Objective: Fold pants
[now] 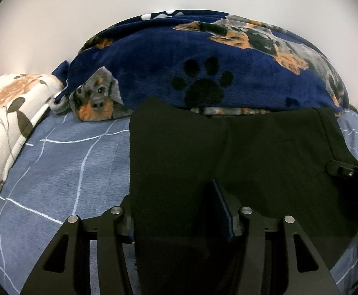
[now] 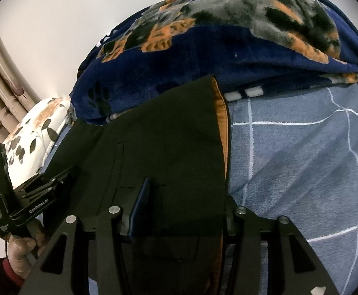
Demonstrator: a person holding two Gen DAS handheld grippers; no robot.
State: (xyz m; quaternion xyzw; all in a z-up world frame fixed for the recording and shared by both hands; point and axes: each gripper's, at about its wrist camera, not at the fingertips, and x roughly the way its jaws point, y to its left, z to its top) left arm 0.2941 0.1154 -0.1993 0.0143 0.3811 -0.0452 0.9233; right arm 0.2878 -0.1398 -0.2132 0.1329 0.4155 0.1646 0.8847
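Black pants [image 1: 240, 152] lie on the blue checked bedsheet [image 1: 63, 162], their far edge against the navy blanket. An orange lining shows at their right edge in the right wrist view [image 2: 222, 113]. My left gripper [image 1: 176, 209] stands open, its jaws wide apart over the pants' left edge, the cloth lying between them. My right gripper [image 2: 181, 209] also stands open around the pants' [image 2: 159, 132] right edge, with cloth between its jaws. The left gripper [image 2: 53, 182] shows at the left in the right wrist view; the right gripper's fingertip [image 1: 336, 167] shows at the right in the left wrist view.
A navy dog-print fleece blanket [image 1: 203, 61] is heaped at the back, against a white wall. A floral pillow [image 1: 9, 113] lies at the left. Bare bedsheet [image 2: 302, 152] stretches right of the pants. A curtain [image 2: 4, 78] hangs at the far left.
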